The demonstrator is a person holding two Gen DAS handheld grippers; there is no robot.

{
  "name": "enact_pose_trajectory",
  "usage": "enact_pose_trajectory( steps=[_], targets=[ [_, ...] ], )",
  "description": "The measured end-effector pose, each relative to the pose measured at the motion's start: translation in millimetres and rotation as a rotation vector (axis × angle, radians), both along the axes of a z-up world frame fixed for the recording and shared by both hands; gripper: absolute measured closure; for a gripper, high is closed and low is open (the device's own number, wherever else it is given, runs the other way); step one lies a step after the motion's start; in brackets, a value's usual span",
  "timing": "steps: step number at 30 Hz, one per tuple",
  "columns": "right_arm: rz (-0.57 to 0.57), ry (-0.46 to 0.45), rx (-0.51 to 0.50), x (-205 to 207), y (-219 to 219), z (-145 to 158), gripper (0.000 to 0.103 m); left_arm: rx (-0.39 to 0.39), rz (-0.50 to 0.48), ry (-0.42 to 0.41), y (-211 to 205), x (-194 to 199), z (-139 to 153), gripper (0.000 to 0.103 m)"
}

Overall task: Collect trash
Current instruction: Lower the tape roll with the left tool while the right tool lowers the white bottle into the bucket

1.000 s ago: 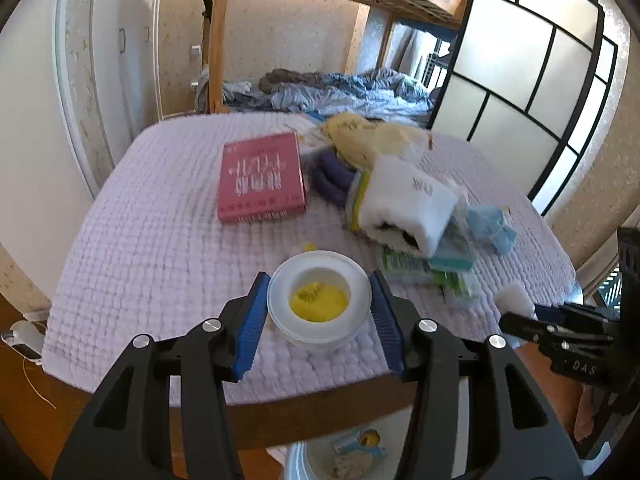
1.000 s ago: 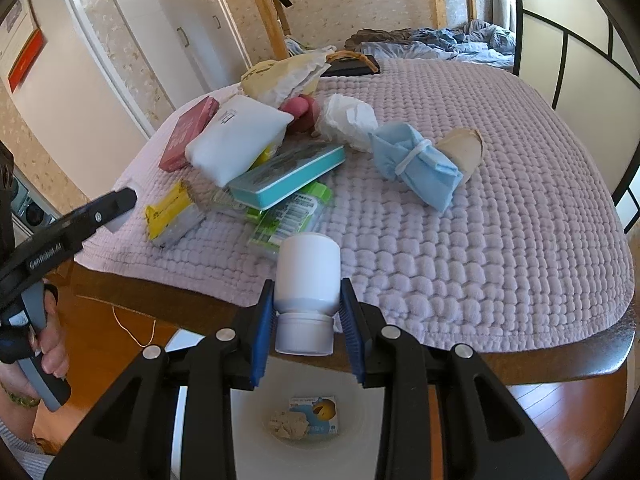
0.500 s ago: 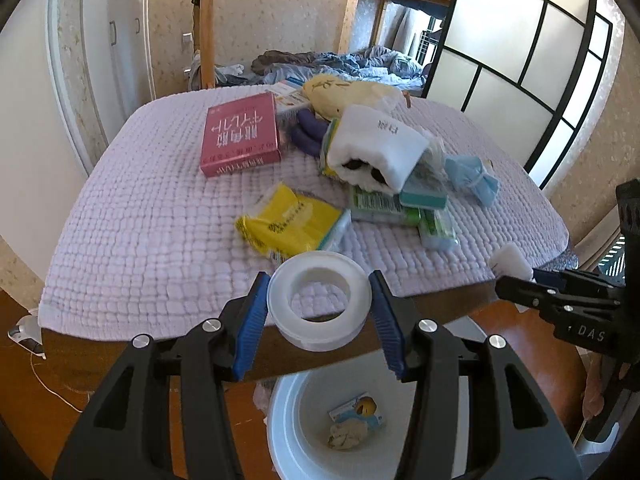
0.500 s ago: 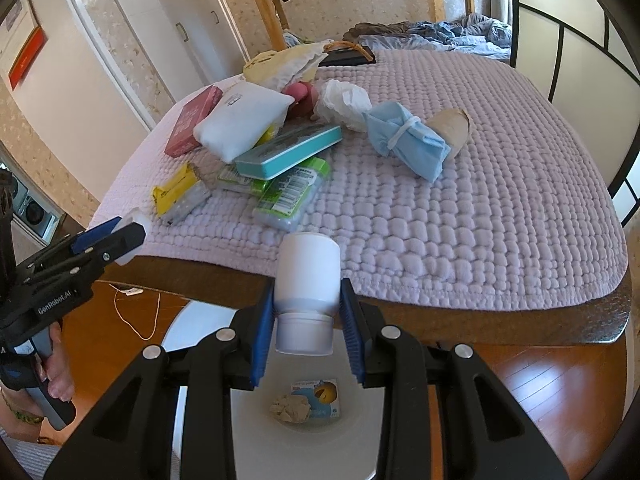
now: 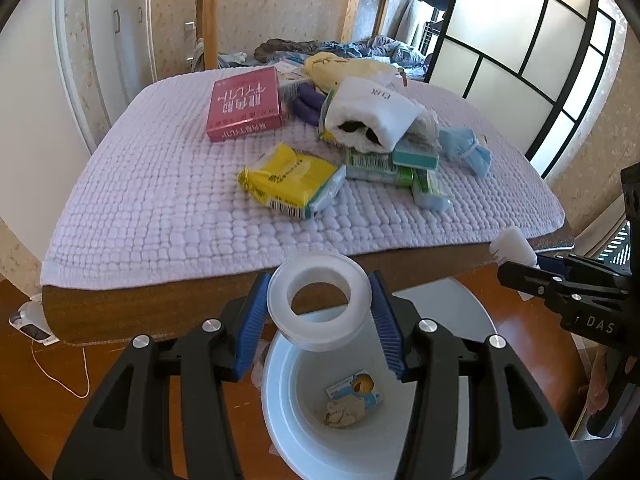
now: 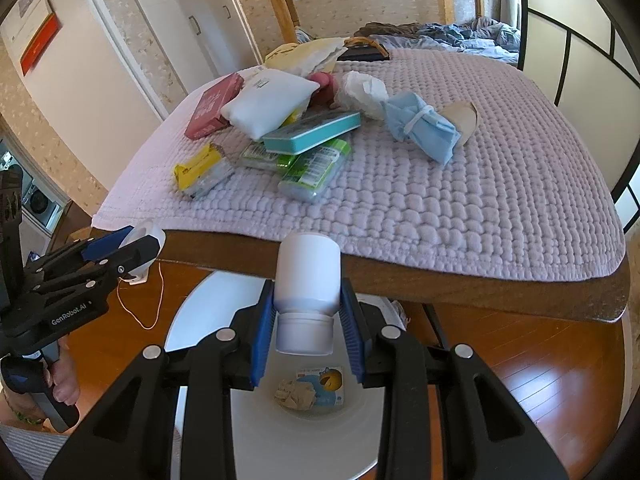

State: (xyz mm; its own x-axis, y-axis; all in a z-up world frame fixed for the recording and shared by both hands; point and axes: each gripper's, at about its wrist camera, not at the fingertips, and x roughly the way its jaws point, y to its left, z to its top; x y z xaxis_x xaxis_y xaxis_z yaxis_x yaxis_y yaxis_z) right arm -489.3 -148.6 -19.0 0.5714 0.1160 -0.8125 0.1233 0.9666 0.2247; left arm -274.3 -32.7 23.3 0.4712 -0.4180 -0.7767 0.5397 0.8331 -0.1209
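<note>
The left gripper (image 5: 320, 312) has its blue-padded jaws clamped on a white ring-shaped plastic lid (image 5: 319, 305), held just off the front edge of the table and above the round white trash bin (image 5: 288, 412) on the wooden floor. The right gripper (image 6: 307, 320) pinches a white plastic bottle (image 6: 307, 280) by its shoulder, cap end toward the camera, also past the front edge and over the same bin. Inside the bin lie a crumpled beige paper wad (image 6: 296, 394) and a small blue-and-yellow printed carton (image 6: 326, 384), touching each other.

On the lilac quilted cover (image 5: 160, 184) of the tabletop, a yellow plastic-wrapped packet (image 5: 290, 184) sits nearest the front edge. Behind it toward the far edge are a pink flat box (image 5: 245, 104), a white fabric pouch (image 5: 370, 116) resting on a teal flat case (image 5: 414, 156), green-labelled packets (image 5: 378, 166), and a bundled light-blue cloth (image 5: 466, 150) toward the right edge.
</note>
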Motion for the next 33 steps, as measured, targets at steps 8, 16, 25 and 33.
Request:
enact_pose_trajectory(
  steps=[8, 16, 25, 33],
  targets=[
    [0.002, 0.007, 0.004, -13, 4, 0, 0.071, 0.009, -0.011, 0.013, 3, -14, -4, 0.051],
    [0.009, 0.022, 0.006, -25, 10, -4, 0.071, 0.024, -0.025, 0.027, 4, -26, -8, 0.051],
    [0.019, 0.049, 0.010, -31, 16, -14, 0.071, 0.049, -0.036, 0.052, 5, -35, -19, 0.051],
    [0.026, 0.070, 0.010, -32, 20, -21, 0.071, 0.068, -0.049, 0.072, 3, -38, -28, 0.051]
  ],
)
